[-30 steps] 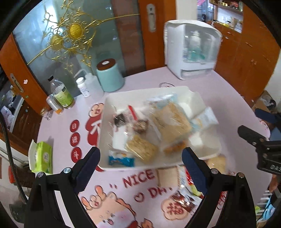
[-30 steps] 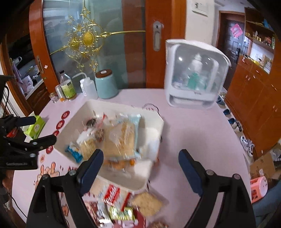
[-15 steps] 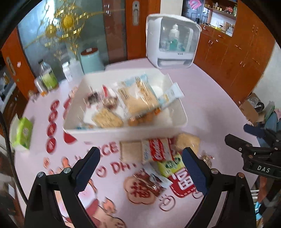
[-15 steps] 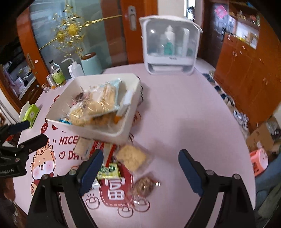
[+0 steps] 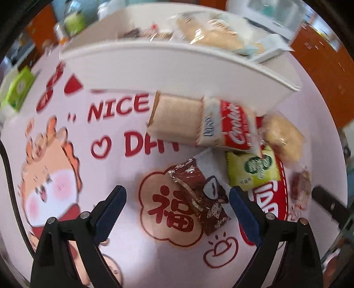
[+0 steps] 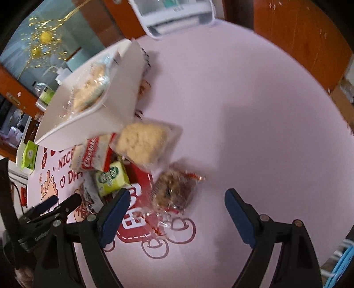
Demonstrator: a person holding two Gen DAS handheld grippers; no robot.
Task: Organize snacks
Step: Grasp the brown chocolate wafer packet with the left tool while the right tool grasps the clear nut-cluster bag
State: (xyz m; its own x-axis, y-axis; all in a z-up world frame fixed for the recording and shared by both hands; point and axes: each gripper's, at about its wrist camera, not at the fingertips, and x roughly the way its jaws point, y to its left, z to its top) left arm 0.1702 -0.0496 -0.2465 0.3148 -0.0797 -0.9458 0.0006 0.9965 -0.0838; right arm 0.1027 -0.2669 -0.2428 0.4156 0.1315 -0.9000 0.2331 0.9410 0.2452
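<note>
A white tray [image 5: 168, 66] holds several wrapped snacks. Loose snacks lie on the table in front of it: a tan cracker pack [image 5: 177, 117], a red and white pack [image 5: 230, 128], a green pack [image 5: 252, 169], a brown chocolate pack [image 5: 199, 192], a clear-wrapped pale cake [image 6: 143, 141] and a clear-wrapped brown snack [image 6: 174, 190]. My left gripper [image 5: 177, 208] is open, low over the brown chocolate pack. My right gripper [image 6: 174, 212] is open, just in front of the clear-wrapped brown snack. Neither holds anything.
The pink table [image 6: 254, 99] has red printed decals. A green tissue pack [image 5: 17, 88] lies at the left edge. A white appliance [image 6: 174, 15] stands at the back, with bottles [image 6: 45, 95] behind the tray. Wooden cabinets stand to the right.
Both grippers have dropped down and forward toward the loose snacks in front of the tray, which now fill the views. Both stayed open.
</note>
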